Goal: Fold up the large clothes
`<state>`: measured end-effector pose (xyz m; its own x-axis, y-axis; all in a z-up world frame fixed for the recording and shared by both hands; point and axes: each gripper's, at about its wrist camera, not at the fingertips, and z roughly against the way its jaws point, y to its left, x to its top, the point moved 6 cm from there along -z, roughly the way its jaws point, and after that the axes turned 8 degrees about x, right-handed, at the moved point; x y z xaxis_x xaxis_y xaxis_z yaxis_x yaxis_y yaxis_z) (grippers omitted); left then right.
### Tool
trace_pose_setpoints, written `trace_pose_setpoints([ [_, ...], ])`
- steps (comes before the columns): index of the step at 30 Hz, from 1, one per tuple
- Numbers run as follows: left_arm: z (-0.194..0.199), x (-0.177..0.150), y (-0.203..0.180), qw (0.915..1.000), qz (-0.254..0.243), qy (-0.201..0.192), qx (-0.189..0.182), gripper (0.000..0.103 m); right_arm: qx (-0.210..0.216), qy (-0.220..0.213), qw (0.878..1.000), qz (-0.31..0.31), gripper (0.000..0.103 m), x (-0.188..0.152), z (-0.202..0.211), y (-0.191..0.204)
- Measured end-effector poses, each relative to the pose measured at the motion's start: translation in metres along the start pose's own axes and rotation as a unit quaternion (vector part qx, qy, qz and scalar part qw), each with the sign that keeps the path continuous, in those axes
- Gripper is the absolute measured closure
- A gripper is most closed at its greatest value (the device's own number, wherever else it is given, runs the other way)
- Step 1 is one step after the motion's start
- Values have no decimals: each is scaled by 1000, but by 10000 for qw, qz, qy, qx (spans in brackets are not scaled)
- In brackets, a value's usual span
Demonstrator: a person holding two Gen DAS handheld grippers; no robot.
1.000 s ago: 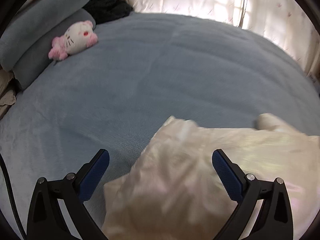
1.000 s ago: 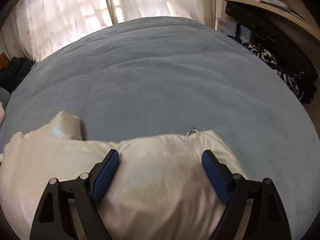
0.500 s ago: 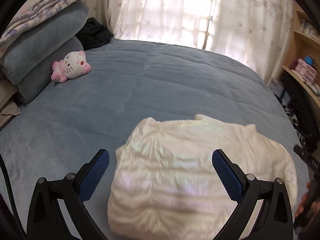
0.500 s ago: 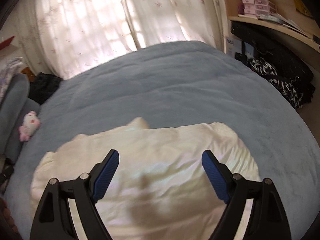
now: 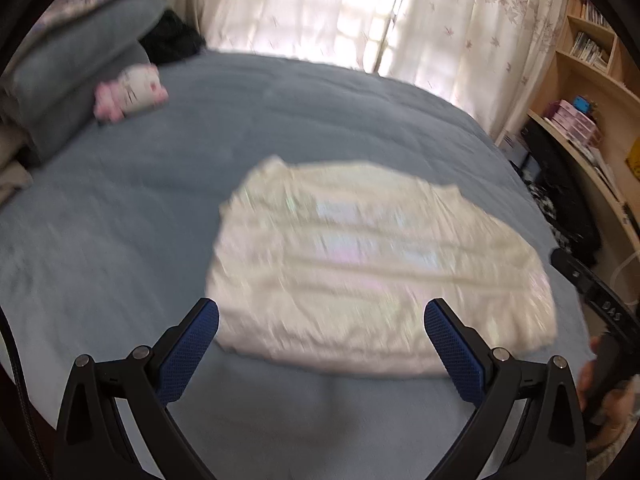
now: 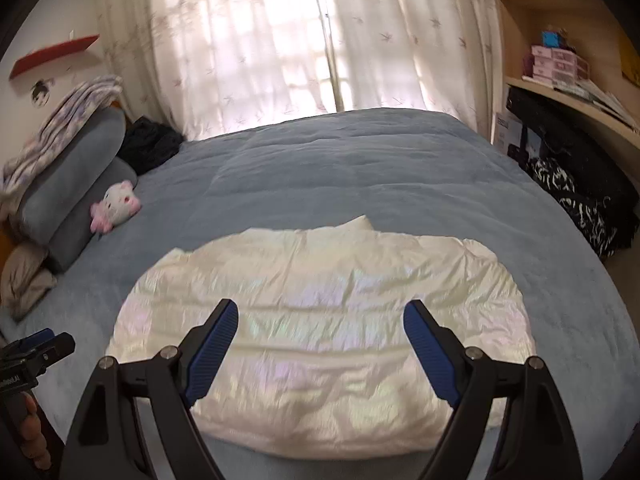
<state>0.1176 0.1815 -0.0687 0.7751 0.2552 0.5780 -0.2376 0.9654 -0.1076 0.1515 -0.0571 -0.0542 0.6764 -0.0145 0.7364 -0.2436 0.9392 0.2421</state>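
A shiny cream puffer jacket (image 5: 372, 264) (image 6: 320, 316) lies folded into a flat bundle on the blue bed cover (image 5: 280, 128) (image 6: 360, 168). My left gripper (image 5: 322, 312) hovers open above the jacket's near edge, nothing between its blue pads. My right gripper (image 6: 320, 312) also stands open above the jacket, clear of the fabric. The right gripper (image 5: 600, 300) shows at the right edge of the left wrist view, held by a hand. The left gripper (image 6: 34, 350) shows at the lower left of the right wrist view.
A pink and white plush toy (image 5: 130, 92) (image 6: 116, 206) leans against stacked grey pillows (image 5: 80, 64) (image 6: 76, 184) at the left. Dark clothes (image 6: 150, 144) lie at the bed's far left corner. Curtains (image 6: 300, 40) hang behind. Wooden shelves (image 6: 560, 60) and black-and-white fabric (image 6: 576, 204) stand to the right.
Both grippers have risen and drawn back from the jacket, staying open. The views now take in the whole folded jacket, the curtains and the shelves. The jacket lies still.
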Motion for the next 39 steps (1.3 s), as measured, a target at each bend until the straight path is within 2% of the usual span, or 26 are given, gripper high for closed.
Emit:
trace_pose_setpoints([
  [2, -5, -18, 1, 9993, 116, 204, -277, 1, 12, 57, 9999, 96, 18, -12, 0, 5],
  [6, -20, -50, 3, 9944, 391, 336, -922, 1, 70, 194, 9997, 103, 18, -35, -7, 8],
  [9, -40, -75, 10, 9810, 1030, 561, -1547, 1, 128, 286, 9995, -49, 18, -47, -15, 4],
  [11, -54, -87, 17, 9736, 1421, 626, -1676, 1, 213, 365, 9989, -209, 18, -55, -21, 1],
  [15, -85, -101, 24, 9626, 1922, 795, -1738, 1, 313, 449, 9978, -369, 18, -67, -31, -2],
  [17, -97, -101, 26, 9606, 2055, 772, -1704, 1, 330, 491, 9976, -372, 18, -70, -36, -3],
  [21, -118, -87, 24, 9629, 2131, 534, -1566, 1, 388, 564, 9968, -418, 18, -73, -46, -2],
  [30, -167, -52, 19, 9588, 2412, 541, -1402, 1, 401, 789, 9952, -415, 18, -70, -79, -3],
  [33, -181, -37, 23, 9528, 2620, 625, -1398, 1, 364, 803, 9953, -399, 18, -60, -93, -3],
  [36, -190, -29, 28, 9478, 2788, 602, -1428, 1, 223, 630, 9974, -280, 18, -39, -104, -1],
  [39, -192, -25, 28, 9487, 2801, 453, -1398, 1, -68, 296, 9995, -74, 18, -12, -117, 3],
])
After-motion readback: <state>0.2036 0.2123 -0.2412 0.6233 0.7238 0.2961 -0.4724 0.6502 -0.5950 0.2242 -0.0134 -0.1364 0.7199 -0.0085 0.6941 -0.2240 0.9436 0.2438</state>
